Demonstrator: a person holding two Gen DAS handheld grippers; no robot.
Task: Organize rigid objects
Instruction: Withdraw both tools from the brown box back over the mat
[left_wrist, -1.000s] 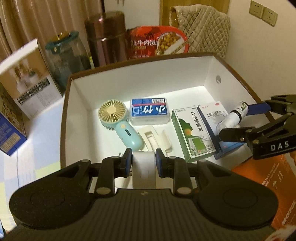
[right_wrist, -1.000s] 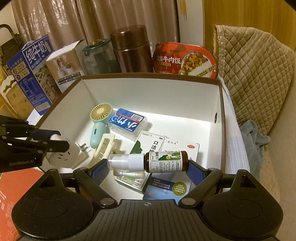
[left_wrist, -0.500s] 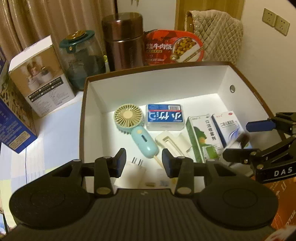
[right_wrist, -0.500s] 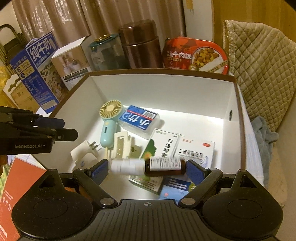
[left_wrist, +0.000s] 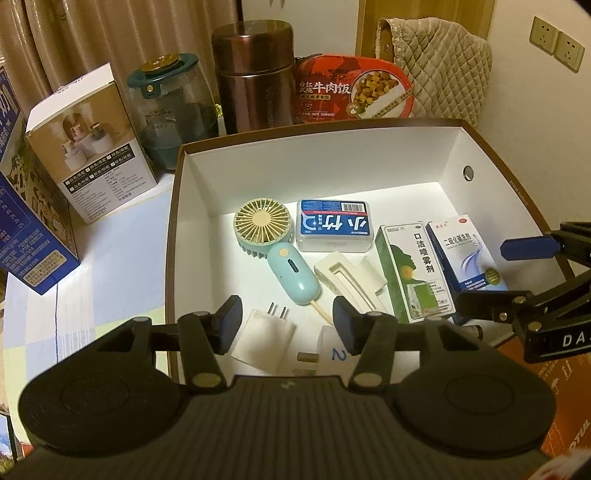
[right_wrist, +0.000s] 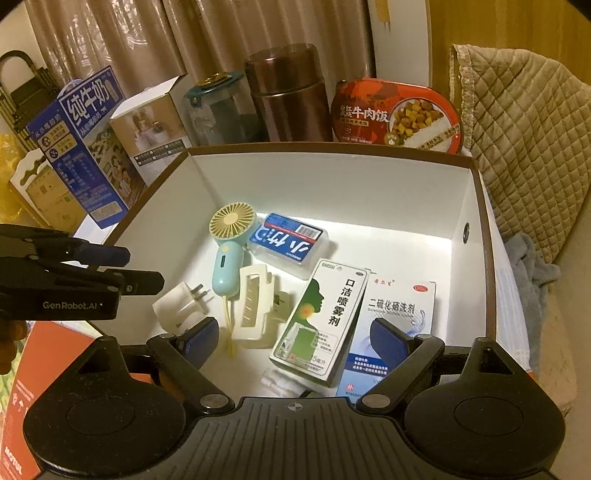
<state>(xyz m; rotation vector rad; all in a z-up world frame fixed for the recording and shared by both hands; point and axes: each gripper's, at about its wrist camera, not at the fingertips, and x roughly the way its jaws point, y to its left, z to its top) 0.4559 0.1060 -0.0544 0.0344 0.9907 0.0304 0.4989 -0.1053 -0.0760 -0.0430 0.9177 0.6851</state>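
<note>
A brown-rimmed white box (left_wrist: 176, 206) (right_wrist: 476, 229) holds a mint hand fan (left_wrist: 275, 240) (right_wrist: 229, 251), a blue floss case (left_wrist: 334, 225) (right_wrist: 288, 243), a cream clip (left_wrist: 347, 280) (right_wrist: 255, 306), a green-white spray carton (left_wrist: 413, 269) (right_wrist: 325, 317), a blue-white medicine carton (left_wrist: 467, 251) (right_wrist: 391, 325) and a white plug adapter (left_wrist: 264, 339) (right_wrist: 181, 306). My left gripper (left_wrist: 287, 325) (right_wrist: 144, 269) is open and empty above the adapter. My right gripper (right_wrist: 291, 341) (left_wrist: 491, 273) is open and empty. The spray bottle (right_wrist: 284, 382) lies in the box's near edge, partly hidden.
Behind the box stand a brown thermos (left_wrist: 255, 74), a glass kettle (left_wrist: 170, 110), a red meal tray (left_wrist: 351, 90), a white carton (left_wrist: 88, 147) and a blue milk carton (right_wrist: 85, 147). A quilted cushion (right_wrist: 528, 147) lies right. An orange box (right_wrist: 22, 369) sits near left.
My left gripper opened and dropped the white adapter into the box. My right gripper opened and let the spray bottle fall into the box. Both grippers pulled back and up.
</note>
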